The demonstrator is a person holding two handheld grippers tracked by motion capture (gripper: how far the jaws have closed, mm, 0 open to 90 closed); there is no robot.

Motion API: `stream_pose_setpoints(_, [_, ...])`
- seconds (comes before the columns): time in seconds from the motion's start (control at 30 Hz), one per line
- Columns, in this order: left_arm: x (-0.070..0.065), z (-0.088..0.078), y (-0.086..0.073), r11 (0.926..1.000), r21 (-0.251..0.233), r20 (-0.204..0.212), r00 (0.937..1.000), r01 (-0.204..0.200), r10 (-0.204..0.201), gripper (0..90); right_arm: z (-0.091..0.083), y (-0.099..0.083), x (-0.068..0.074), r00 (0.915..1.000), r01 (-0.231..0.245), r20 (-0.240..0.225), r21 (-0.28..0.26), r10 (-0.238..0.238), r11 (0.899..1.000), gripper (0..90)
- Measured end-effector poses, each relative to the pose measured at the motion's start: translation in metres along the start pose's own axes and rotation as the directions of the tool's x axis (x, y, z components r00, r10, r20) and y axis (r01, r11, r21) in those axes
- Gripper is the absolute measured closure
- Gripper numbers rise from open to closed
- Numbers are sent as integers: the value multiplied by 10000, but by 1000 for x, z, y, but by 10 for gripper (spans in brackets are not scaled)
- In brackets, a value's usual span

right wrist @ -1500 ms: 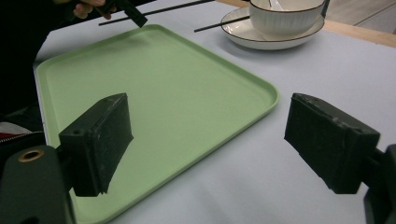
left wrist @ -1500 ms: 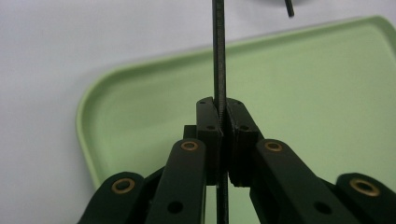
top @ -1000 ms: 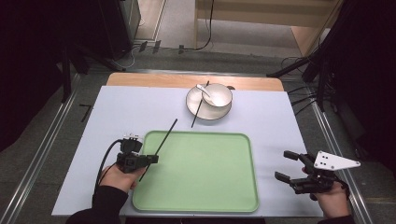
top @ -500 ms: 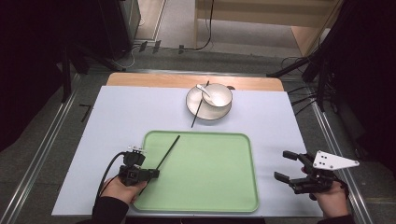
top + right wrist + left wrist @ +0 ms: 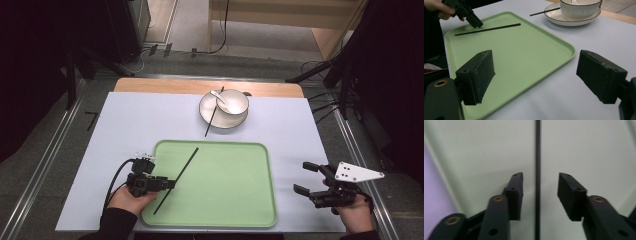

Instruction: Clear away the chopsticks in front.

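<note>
The black chopstick [image 5: 176, 180] is lying flat on the left side of the green tray [image 5: 225, 200]. The left gripper [image 5: 167, 184] is hanging over it, its jaws just opening, not pinching it. The right gripper [image 5: 305, 179] is waiting wide open, holding nothing, right of the tray.

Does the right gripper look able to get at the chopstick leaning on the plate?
Probably yes: the right gripper is open, and bare table lies between it and the chopstick on the plate; only the bowl sits close beside.

Black hand-held gripper [image 5: 170, 184] each hand, brass pivot screws, ribbed pads, black cable; grey triangular plate on right; dark sleeves.
</note>
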State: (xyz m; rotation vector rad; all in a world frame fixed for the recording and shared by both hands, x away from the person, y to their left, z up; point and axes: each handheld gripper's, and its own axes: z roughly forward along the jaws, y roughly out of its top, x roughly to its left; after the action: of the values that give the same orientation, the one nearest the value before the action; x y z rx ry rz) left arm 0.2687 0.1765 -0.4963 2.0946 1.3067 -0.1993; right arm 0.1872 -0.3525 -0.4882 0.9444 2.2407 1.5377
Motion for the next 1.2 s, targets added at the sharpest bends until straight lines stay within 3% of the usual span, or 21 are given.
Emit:
stream_pose_setpoints(0.13, [0,-2,7,9960,-524,217,9970,-726,739,368,0,0,0,10000,-14,10,28,14,10000,153])
stream_pose_setpoints(0.23, [2,1,16,9916,-546,17,9931,-1170,1173,341,1,0,0,10000,-47,29,42,47,10000,153])
stream_pose_setpoints(0.7, [1,11,85,9865,-448,-168,9875,-1574,1568,323,-1,-1,-2,10000,-71,12,-89,71,9999,153])
stream_pose_setpoints(0.77, [-2,13,101,9832,-349,-161,9838,-1792,1788,310,-1,-1,-2,9999,-133,0,-121,133,9998,153])
stream_pose_setpoints(1.0, [-11,17,129,9731,-539,-157,9746,-2238,2233,291,-1,-1,-2,9998,-182,32,-73,183,9998,153])
stream_pose_setpoints(1.2, [-19,24,153,9699,-647,-145,9721,-2346,2341,286,-1,-1,-3,9998,-179,29,-121,179,9998,153])
